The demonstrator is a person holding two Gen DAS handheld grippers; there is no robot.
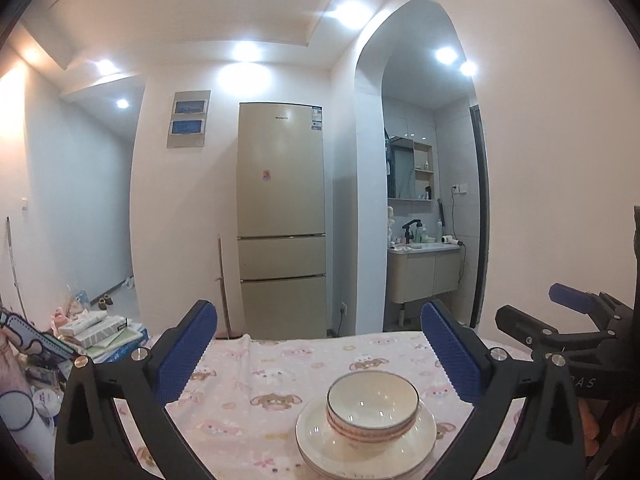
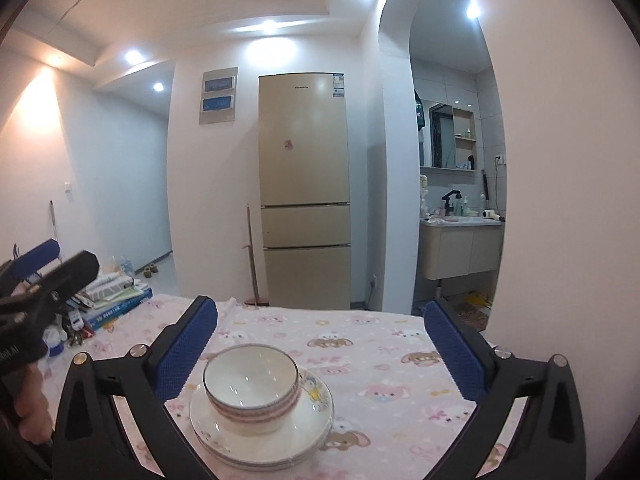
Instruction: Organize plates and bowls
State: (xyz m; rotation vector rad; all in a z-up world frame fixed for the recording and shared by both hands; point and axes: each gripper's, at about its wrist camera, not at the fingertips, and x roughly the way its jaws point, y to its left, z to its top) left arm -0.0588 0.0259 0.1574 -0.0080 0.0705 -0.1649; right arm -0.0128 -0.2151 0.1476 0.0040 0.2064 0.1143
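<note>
Two cream bowls (image 1: 372, 404) with pink bands sit nested on a small stack of white plates (image 1: 320, 440), on a table covered by a pink cartoon cloth (image 1: 248, 396). My left gripper (image 1: 319, 312) is open, its blue pads wide apart and raised above and behind the stack, holding nothing. In the right wrist view the same bowls (image 2: 250, 376) and plates (image 2: 312, 424) lie low and left of centre. My right gripper (image 2: 320, 306) is also open and empty, lifted clear of the stack. Each gripper shows at the edge of the other's view: the right gripper (image 1: 576, 304), the left gripper (image 2: 48, 264).
Books and boxes (image 1: 100, 332) are piled at the table's left end, with small clutter beside them (image 2: 72, 328). A gold fridge (image 2: 304, 200) stands beyond the table's far edge. An arch on the right leads to a wash basin (image 2: 460, 222). A hand (image 2: 28, 412) holds the left gripper.
</note>
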